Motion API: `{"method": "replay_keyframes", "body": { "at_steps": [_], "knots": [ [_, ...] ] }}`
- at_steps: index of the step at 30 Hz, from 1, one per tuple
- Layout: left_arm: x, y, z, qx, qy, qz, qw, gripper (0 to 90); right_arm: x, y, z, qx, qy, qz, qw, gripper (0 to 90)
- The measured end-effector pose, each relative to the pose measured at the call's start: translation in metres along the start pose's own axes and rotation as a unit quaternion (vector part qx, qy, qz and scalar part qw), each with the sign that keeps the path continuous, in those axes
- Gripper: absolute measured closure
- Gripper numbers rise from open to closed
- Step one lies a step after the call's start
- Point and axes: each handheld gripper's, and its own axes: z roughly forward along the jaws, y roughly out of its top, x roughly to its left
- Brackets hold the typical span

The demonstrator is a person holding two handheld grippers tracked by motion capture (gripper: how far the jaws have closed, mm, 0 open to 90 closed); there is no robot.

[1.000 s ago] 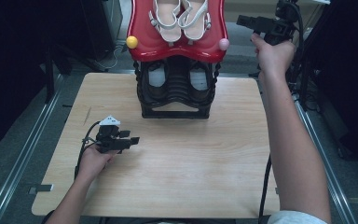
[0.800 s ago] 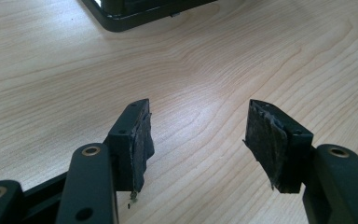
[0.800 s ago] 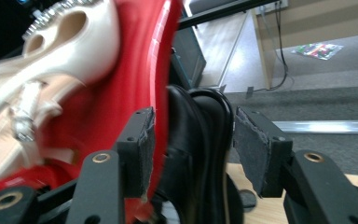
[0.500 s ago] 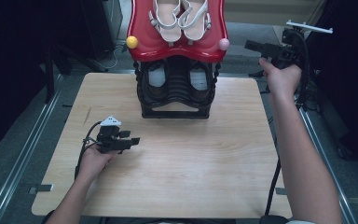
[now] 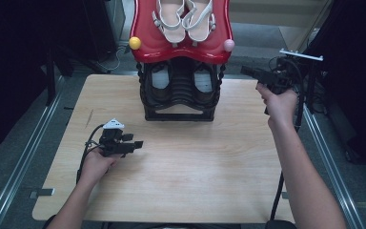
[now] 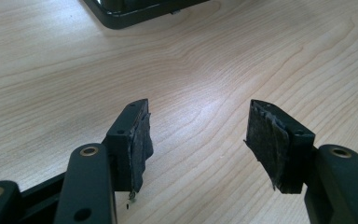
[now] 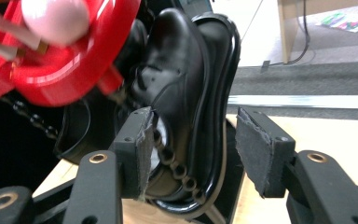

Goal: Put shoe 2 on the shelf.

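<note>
A two-tier shoe rack stands at the back of the wooden table (image 5: 181, 181). Its red top shelf (image 5: 181, 47) carries a pair of white sandals (image 5: 186, 19). The black lower shelf (image 5: 181, 102) holds a pair of black shoes (image 5: 202, 81). My right gripper (image 5: 246, 70) hangs in the air just right of the rack and points left at it. In the right gripper view its jaws (image 7: 193, 135) stand open with nothing between the pads, and a black shoe (image 7: 177, 70) shows beyond the gap. My left gripper (image 5: 137, 143) rests low over the table's left side, open and empty (image 6: 198, 121).
A yellow ball (image 5: 134, 43) and a pink ball (image 5: 228, 45) cap the red shelf's front corners. Metal rails run along both sides of the table. Dark equipment and cables stand at the right behind my right hand. Bare wood lies in front of the rack.
My right hand has come down from the level of the red shelf to beside the lower black shelf, moving nearer the table. The left hand and its gripper have stayed put.
</note>
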Motion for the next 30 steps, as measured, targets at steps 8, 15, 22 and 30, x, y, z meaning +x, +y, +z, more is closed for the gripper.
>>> {"method": "replay_keyframes", "body": {
  "at_steps": [8,15,22,30],
  "knots": [
    [0.000,0.000,-0.001,0.000,-0.001,0.004,1.0000,39.5,0.007,-0.033,0.009,0.022,0.017,-0.016,0.9995,45.9],
    [-0.001,0.000,0.000,0.000,-0.001,0.002,1.0000,39.4,0.012,-0.068,0.011,0.026,0.048,-0.008,0.9985,46.1],
    [-0.002,0.000,0.000,0.001,-0.002,0.005,1.0000,39.1,0.017,-0.096,0.009,0.030,0.065,-0.013,0.9973,45.8],
    [-0.001,0.000,0.000,0.005,-0.001,0.005,1.0000,39.0,0.014,-0.138,0.012,0.057,0.063,-0.027,0.9960,43.9]
  ]
}}
